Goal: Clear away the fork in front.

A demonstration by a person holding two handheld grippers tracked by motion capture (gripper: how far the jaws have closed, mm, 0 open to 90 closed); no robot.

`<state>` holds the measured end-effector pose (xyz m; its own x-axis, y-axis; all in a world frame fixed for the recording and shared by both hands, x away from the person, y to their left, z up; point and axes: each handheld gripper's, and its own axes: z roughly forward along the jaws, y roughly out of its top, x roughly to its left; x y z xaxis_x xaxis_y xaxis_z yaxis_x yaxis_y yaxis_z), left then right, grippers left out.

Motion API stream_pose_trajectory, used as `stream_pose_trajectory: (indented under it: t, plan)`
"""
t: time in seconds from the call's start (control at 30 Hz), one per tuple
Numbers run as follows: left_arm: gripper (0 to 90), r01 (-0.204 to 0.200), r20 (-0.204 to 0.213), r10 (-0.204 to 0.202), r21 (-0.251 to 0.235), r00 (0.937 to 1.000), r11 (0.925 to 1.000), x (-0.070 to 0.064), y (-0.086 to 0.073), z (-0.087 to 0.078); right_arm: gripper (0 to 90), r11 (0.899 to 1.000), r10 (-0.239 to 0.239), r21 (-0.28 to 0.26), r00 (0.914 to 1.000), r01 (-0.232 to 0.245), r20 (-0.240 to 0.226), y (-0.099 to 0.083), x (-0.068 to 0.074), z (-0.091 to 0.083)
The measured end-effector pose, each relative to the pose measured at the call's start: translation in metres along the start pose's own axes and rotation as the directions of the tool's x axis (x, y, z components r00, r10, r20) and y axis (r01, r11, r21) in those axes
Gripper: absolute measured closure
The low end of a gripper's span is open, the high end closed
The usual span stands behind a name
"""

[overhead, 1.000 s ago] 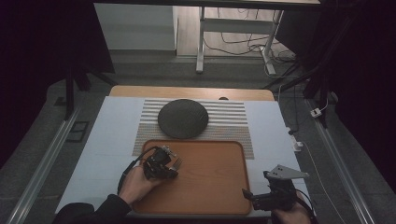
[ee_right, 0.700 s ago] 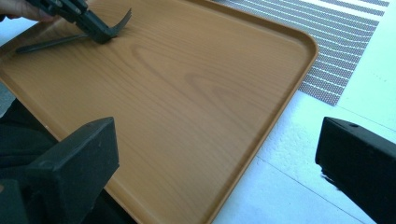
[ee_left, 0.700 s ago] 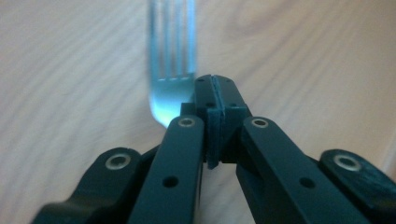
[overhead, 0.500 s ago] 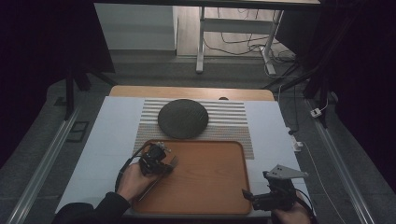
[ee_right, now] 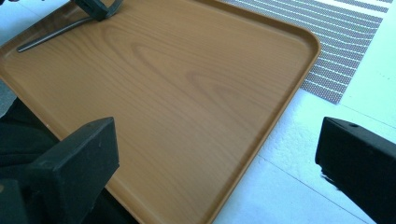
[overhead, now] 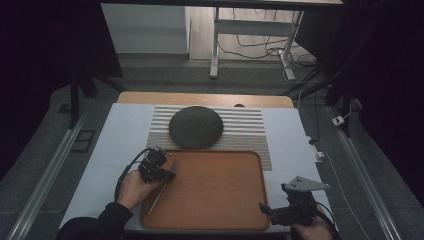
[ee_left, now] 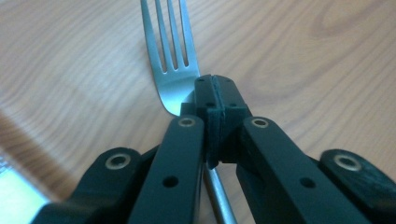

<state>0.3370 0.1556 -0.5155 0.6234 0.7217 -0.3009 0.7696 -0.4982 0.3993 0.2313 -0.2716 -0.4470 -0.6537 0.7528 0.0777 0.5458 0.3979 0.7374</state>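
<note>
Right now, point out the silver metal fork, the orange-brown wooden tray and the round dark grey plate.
silver metal fork (ee_left: 170, 70): left gripper view, on the base of its tines.
orange-brown wooden tray (overhead: 220, 187): high view, on its bare floor.
round dark grey plate (overhead: 195, 127): high view, on its centre.

Dark round plate (overhead: 195, 127) (on striped mat (overhead: 250, 131))

Left gripper (ee_left: 215, 100) clamped on fork (ee_left: 170, 60)
Jaws grip the fork neck; tines point away over the wooden tray surface (ee_left: 303, 51).
</note>
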Motion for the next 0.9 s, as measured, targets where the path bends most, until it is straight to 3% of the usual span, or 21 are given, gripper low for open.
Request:
stream_pose_trajectory:
  t: [0.37, 0.6, 0.73, 0.9]
  plan:
    - [88.4, 0.068, -0.018, -0.068, -0.010, 0.9975, 0.9976, 0.019, -0.006, -0.008, 0.0, 1.000, -0.001, 0.005, 1.0000, 0.001, -0.004, 0.000, 0.000, 0.000]
    - [88.0, 0.083, -0.049, -0.084, -0.021, 0.9953, 0.9963, 0.025, -0.008, -0.011, 0.0, 1.000, 0.000, 0.007, 1.0000, 0.000, -0.003, 0.000, 0.000, 0.000]
    - [82.4, 0.075, -0.061, -0.078, -0.044, 0.9951, 0.9962, 0.024, -0.007, -0.014, 0.0, 1.000, 0.000, 0.008, 1.0000, 0.000, -0.004, 0.000, 0.000, 0.001]
    - [73.6, 0.034, -0.065, -0.040, -0.093, 0.9971, 0.9951, 0.020, -0.008, -0.020, 0.0, 1.000, 0.003, 0.008, 1.0000, -0.003, -0.004, 0.000, 0.000, 0.001]
